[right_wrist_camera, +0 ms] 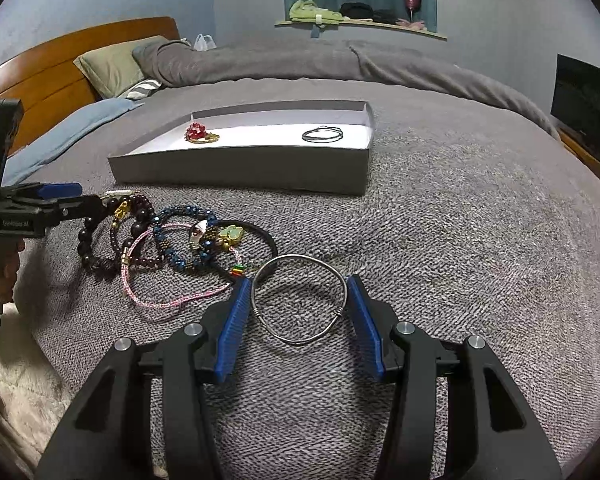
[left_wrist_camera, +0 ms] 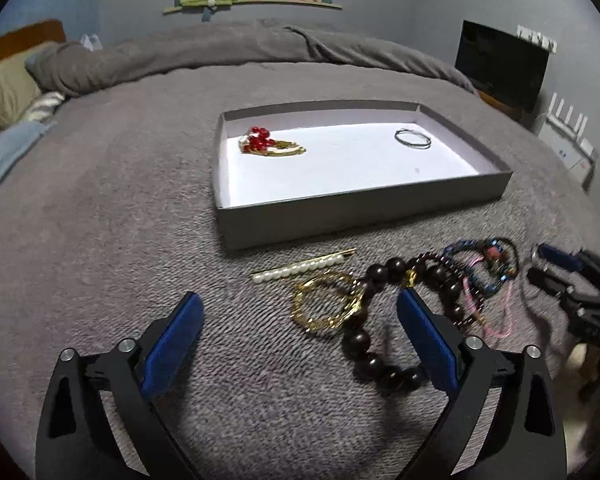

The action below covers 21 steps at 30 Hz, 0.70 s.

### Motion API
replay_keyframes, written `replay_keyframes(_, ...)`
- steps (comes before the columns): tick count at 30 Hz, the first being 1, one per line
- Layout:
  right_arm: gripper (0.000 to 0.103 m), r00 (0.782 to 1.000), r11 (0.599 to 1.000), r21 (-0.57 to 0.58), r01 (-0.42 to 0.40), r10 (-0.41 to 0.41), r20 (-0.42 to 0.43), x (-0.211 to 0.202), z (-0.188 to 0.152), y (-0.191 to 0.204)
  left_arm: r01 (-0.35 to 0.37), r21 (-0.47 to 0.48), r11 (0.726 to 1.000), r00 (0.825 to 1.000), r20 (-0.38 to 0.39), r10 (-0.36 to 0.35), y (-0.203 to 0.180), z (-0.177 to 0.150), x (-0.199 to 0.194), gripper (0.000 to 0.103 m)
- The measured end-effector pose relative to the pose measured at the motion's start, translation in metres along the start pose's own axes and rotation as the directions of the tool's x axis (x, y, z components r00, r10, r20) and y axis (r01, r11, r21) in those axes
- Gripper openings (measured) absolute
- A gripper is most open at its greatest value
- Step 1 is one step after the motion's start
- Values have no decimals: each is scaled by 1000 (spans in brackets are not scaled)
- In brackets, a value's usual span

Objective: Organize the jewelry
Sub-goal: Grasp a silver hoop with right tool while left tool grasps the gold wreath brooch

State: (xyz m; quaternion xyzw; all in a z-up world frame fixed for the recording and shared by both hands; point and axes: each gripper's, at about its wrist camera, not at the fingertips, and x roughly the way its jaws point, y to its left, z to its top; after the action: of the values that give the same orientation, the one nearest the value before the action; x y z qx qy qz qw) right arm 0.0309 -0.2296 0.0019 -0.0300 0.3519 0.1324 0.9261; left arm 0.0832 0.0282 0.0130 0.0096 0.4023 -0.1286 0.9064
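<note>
My right gripper (right_wrist_camera: 299, 280) is shut on a silver wire bangle (right_wrist_camera: 296, 342) lying on the grey bedspread; both blue pads touch its sides. My left gripper (left_wrist_camera: 299, 295) stands open just above a gold chain bracelet (left_wrist_camera: 320, 326) and a dark wooden bead bracelet (left_wrist_camera: 358, 344), touching neither as far as I can tell. A pearl hair clip (left_wrist_camera: 300, 268) lies just beyond. A tangle of a blue bead bracelet (right_wrist_camera: 188, 212), a pink cord (right_wrist_camera: 172, 302) and a black band (right_wrist_camera: 268, 240) sits between the grippers. The grey tray (left_wrist_camera: 360, 216) holds a red bead piece (left_wrist_camera: 260, 140) and a thin ring bangle (left_wrist_camera: 413, 137).
The tray (right_wrist_camera: 240, 168) sits mid-bed beyond the jewelry. Pillows (right_wrist_camera: 112, 64) and a wooden headboard (right_wrist_camera: 60, 68) are at the far left, a rumpled duvet behind. A dark screen (left_wrist_camera: 500, 64) stands at the right. A pale rug lies below the bed's near edge.
</note>
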Motion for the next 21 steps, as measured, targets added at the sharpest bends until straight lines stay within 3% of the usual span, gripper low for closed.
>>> replay_keyframes(2,49,1000,1000,-7,0,0,1,0,0,1,13,-16,1000,1000,-3,-13,2,1,1,92)
replay_keyframes(6,49,1000,1000,-12,-1,1,2,0,0,1,57,-19,998,998,-19,-57,2,0,3,70)
replay_keyframes(15,49,1000,1000,-14,6,-6,-3,2,0,2,162,-101,982,985,-50,-168,9,7,10,67)
replay_keyframes(18,49,1000,1000,-16,9,-9,-3,3,1,2,183,-110,977,979,-71,-191,8,9,13,54)
replay_keyframes(21,49,1000,1000,-18,10,-10,-5,4,1,2,175,-113,978,979,-84,-185,8,7,16,51)
